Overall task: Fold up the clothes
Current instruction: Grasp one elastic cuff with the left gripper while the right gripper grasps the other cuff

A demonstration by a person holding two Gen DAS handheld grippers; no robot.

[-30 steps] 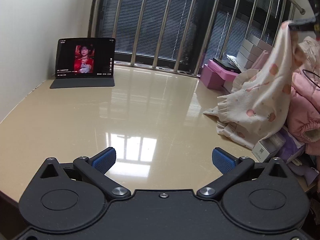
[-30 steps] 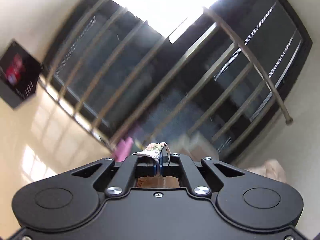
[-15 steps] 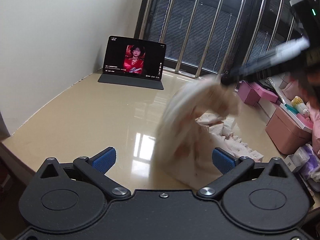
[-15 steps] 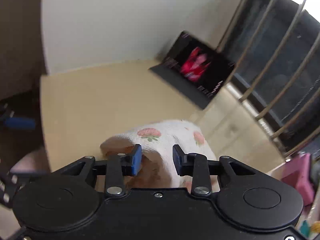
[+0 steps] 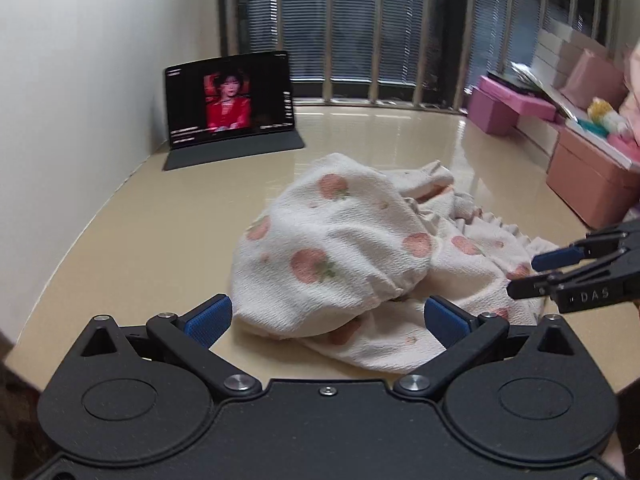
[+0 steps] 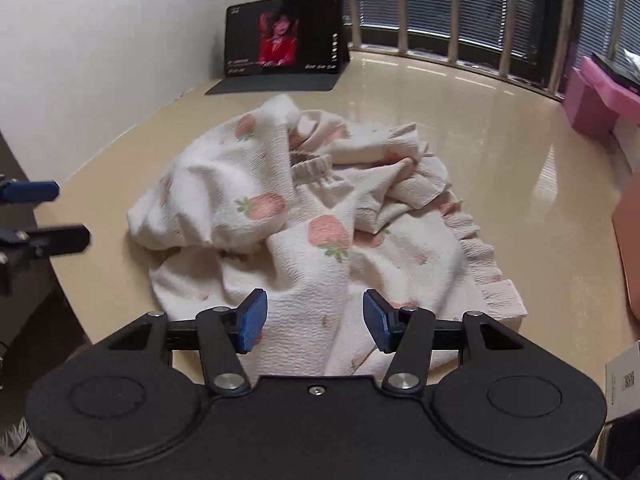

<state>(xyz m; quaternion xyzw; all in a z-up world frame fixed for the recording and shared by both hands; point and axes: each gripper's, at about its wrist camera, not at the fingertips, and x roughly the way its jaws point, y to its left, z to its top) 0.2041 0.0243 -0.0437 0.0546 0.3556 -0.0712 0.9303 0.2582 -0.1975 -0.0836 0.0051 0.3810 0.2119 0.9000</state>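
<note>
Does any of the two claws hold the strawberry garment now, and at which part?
Nothing is held. The left claw and the right claw are both open, and the strawberry-print garment lies crumpled on the table.

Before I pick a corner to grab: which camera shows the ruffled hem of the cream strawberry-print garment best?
The right wrist view: the ruffled hem runs unobstructed down the cream strawberry-print garment. The left wrist view shows only a short stretch, partly behind the right gripper.

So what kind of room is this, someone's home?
Probably a home: a strawberry-print garment lies crumpled on a glossy beige table by a barred window, with a tablet playing video and pink boxes nearby.
</note>
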